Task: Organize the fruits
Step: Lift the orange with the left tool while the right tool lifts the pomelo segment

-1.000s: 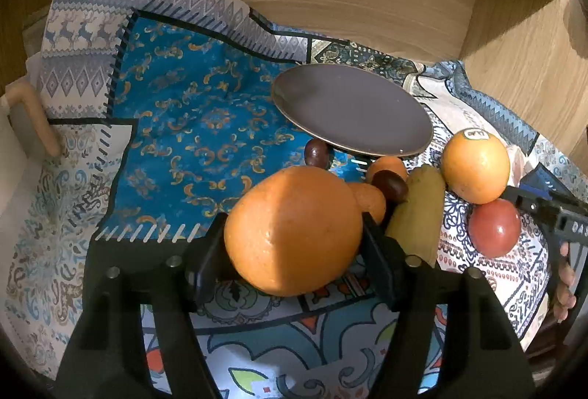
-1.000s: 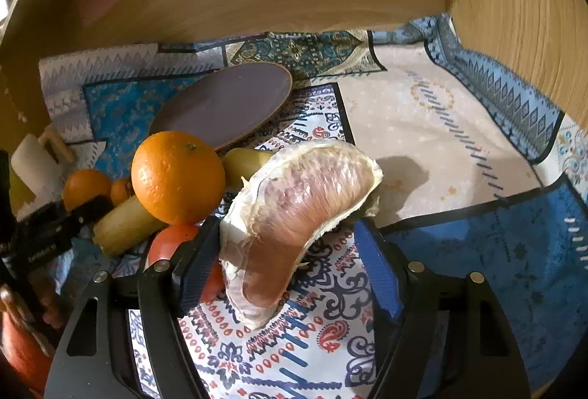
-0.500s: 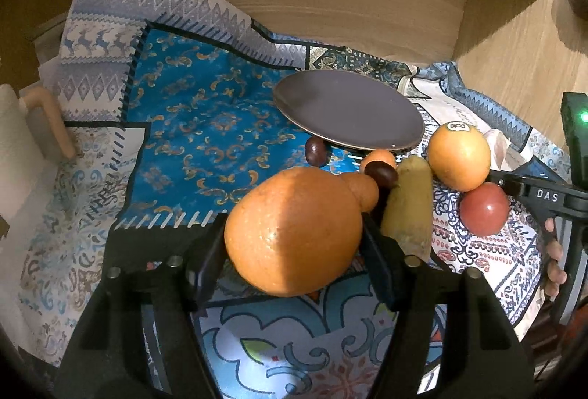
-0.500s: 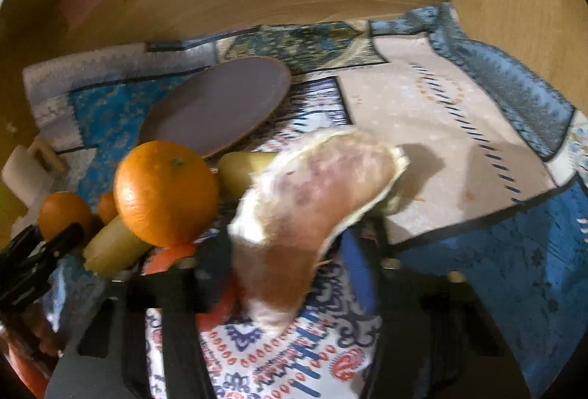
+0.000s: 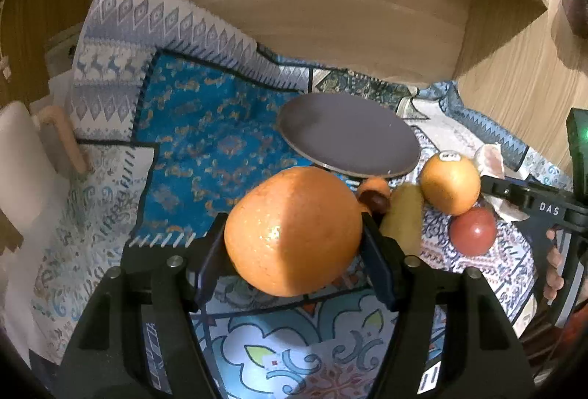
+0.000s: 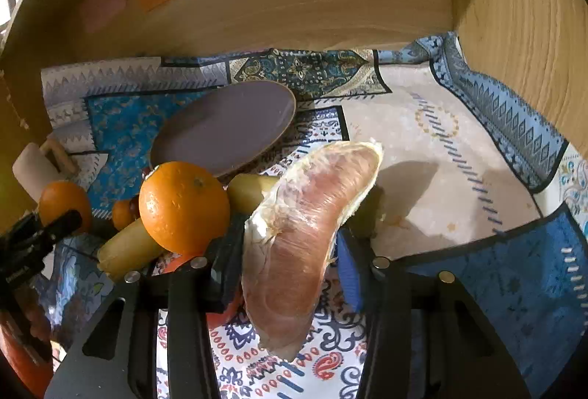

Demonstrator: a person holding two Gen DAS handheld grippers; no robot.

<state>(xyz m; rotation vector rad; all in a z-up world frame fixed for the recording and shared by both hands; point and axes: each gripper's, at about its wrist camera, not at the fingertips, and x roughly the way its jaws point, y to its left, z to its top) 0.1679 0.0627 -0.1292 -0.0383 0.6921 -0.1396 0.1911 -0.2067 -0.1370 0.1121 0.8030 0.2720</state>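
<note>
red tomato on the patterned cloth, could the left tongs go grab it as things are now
Probably not yet. The left tongs are already shut on a large orange, so the jaws are full. The round red tomato lies uncovered on the patterned cloth, but the orange must be set down first.

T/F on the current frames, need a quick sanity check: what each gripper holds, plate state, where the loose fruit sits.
1. The left gripper is shut on an orange. True.
2. The right gripper is open, holding nothing. False: it is shut on a peeled pomelo segment.
3. The dark plate already has fruit on it. False: its surface shows bare in both views.
4. A red tomato lies on the patterned cloth beside a second orange. True.
5. The second orange rests on the plate. False: it sits on the cloth, off the plate's rim.
</note>
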